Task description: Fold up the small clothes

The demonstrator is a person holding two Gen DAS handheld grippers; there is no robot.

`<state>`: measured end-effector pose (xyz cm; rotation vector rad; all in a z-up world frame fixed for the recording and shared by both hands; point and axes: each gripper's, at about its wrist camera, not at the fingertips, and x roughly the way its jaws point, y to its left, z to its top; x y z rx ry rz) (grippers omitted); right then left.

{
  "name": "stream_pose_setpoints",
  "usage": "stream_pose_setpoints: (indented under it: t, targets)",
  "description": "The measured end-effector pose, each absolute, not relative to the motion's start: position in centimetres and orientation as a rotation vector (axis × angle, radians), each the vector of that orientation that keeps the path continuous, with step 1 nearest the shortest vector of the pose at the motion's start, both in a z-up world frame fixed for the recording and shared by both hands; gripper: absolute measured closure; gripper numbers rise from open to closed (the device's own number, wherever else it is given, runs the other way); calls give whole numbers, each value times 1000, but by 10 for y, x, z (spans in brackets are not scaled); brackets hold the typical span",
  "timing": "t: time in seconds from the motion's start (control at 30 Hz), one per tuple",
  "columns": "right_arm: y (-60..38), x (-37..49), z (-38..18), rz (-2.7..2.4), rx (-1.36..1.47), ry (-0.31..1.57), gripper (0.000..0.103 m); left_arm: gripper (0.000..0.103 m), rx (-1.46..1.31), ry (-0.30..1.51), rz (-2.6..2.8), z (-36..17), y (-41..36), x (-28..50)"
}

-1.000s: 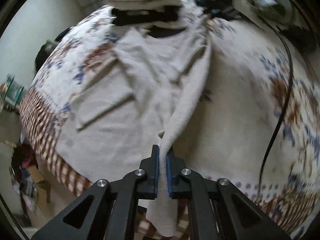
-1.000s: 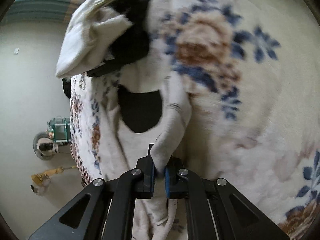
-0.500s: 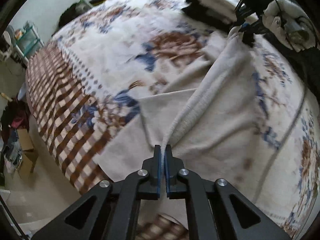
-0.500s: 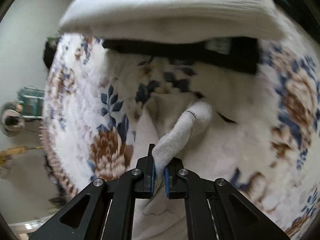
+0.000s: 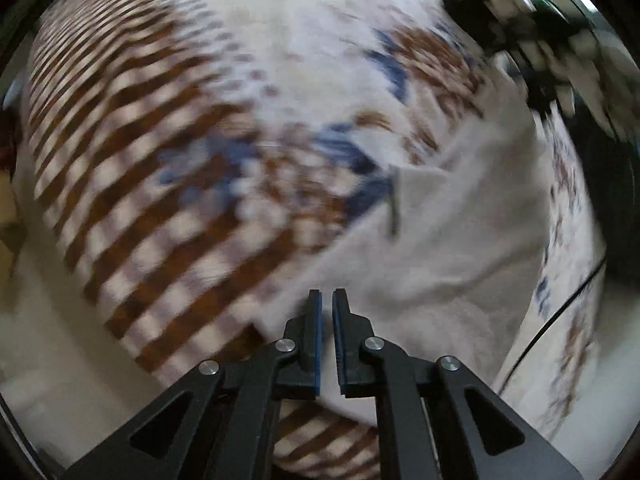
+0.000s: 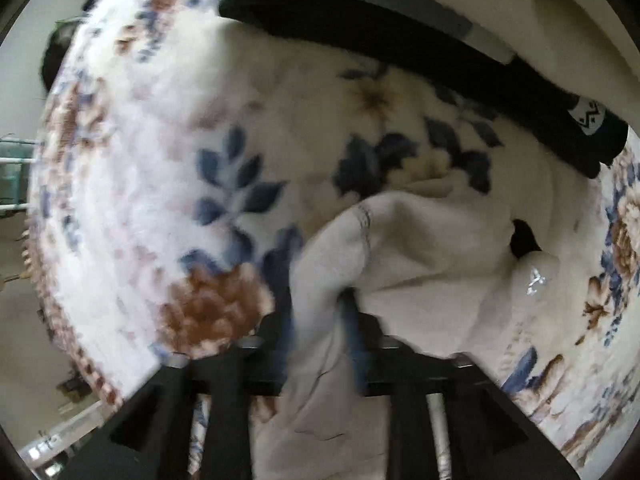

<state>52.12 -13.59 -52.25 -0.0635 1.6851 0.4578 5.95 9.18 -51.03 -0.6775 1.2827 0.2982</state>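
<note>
Right gripper [image 6: 318,344]: I read its jaws as parted, having just been opening; a fold of the cream fleece garment [image 6: 420,264] lies between them, and motion blur keeps me from judging whether the pads touch it. Left gripper [image 5: 327,340]: its blue-lined jaws stand almost together with a narrow slit between; pale cloth shows through the slit, and I take it to be the garment lying behind the jaws, though a thin edge pinched there cannot be ruled out.

Location: the garment [image 5: 460,240] lies spread on the floral blanket [image 5: 280,60], doubled over on itself, its stitched hem [image 6: 364,220] curling up just ahead of the right jaws.

Handling, in my judgement: light, soft and limp; it will sag from any single hold and drape rather than keep a crease. I would take it at the hem or at a corner, with both tools, so the edge stays straight.

Materials: napped fleece, matte, with rounded folds. Beneath it, the plush blanket carries blue leaves, brown blooms and a brown chequered border [image 5: 132,184]. A black garment with a grey band [image 6: 420,40] lies at the far edge, beneath another cream piece.
</note>
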Motion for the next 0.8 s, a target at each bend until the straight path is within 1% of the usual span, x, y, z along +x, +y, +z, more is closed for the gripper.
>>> stream_pose_setpoints:
  t: [0.07, 0.1, 0.13, 0.2, 0.3, 0.47, 0.5, 0.53, 0.57, 0.7, 0.8]
  targets:
    - [-143, 515, -507, 500, -16, 1669, 30, 92, -740, 1269, 294, -503, 108, 49]
    - [-148, 512, -499, 505, 1, 1651, 25, 84, -768, 1257, 281, -498, 114, 45]
    - [-158, 505, -487, 509, 23, 1626, 22, 74, -794, 1240, 255, -494, 119, 42]
    - [-178, 489, -466, 520, 58, 1587, 22, 63, -806, 1215, 206, -486, 122, 45]
    - [-208, 455, -446, 507, 81, 1571, 22, 62, -750, 1220, 98, -482, 107, 66]
    - [-268, 374, -444, 444, 93, 1594, 22, 62, -486, 1323, -41, -500, 53, 99]
    - [-284, 352, -452, 416, 109, 1620, 22, 64, -439, 1343, -54, -506, 42, 101]
    - [-294, 335, -460, 393, 136, 1640, 22, 89, -389, 1347, -56, -510, 33, 101]
    - [-307, 317, -469, 370, 175, 1662, 22, 103, -368, 1345, -66, -511, 29, 100]
    - [-344, 255, -508, 319, 292, 1730, 22, 103, -304, 1291, -37, -499, 30, 87]
    - [-365, 212, -522, 320, 385, 1743, 22, 103, -307, 1283, -5, -486, 44, 80]
